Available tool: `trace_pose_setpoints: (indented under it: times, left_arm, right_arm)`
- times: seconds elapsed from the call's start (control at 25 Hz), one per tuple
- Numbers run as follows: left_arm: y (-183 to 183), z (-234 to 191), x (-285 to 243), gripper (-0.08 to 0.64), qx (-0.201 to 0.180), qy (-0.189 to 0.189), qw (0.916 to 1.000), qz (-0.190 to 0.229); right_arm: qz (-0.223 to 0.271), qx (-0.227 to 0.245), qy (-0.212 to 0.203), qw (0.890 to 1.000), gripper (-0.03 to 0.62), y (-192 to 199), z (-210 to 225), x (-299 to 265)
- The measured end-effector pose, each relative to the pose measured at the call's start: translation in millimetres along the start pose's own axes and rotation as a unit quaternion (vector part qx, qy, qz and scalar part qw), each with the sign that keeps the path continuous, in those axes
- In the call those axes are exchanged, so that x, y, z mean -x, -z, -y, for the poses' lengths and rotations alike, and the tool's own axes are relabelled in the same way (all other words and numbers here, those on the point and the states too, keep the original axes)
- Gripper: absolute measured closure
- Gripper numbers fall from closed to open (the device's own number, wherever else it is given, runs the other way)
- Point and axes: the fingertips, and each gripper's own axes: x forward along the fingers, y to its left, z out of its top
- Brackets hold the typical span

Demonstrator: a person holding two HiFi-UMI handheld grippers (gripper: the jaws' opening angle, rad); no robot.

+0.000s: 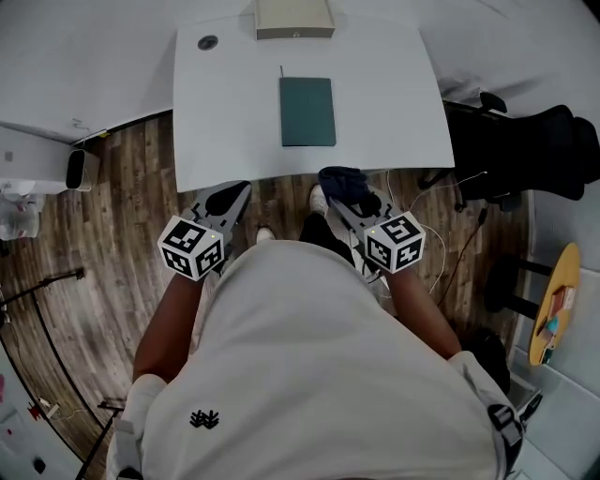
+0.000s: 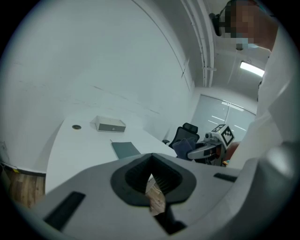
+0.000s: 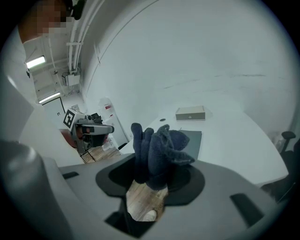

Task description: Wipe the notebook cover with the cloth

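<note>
The left gripper (image 1: 231, 195) has its 2 jaws together on nothing; the right gripper (image 1: 339, 199) clamps the cloth (image 1: 344, 178). Both hang over the floor, just short of the table (image 1: 225, 112). The notebook (image 1: 307, 111) lies flat on it, ahead of both, apart.

White table (image 1: 394, 112): green notebook (image 1: 307, 111) centre, beige box (image 1: 294, 19) at far edge, small round disc (image 1: 208, 42), perhaps grommet, far-left corner.
</note>
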Motion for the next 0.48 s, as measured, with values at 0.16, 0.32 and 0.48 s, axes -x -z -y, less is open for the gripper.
trace_pose_setpoints:
  times: [0.16,0.32,0.48]
  left_arm:
    - [-0.4,4.7,3.6,0.554,0.001,0.008,0.9999,0.007]
    - [1.8,9.1,1.1,0.554,-0.005,0.019,0.9998,0.005]
    - [0.7,11.7,2.7,0.554,-0.009,0.019,0.9997,0.009]
  right_arm:
    - [0.008,0.004,0.009,1.0,0.425,-2.0,-10.1,7.4]
    - [0.016,0.001,0.016,1.0,0.425,-0.8,-14.2,11.2]
    - [0.018,0.008,0.013,1.0,0.425,-3.5,-17.1,12.9]
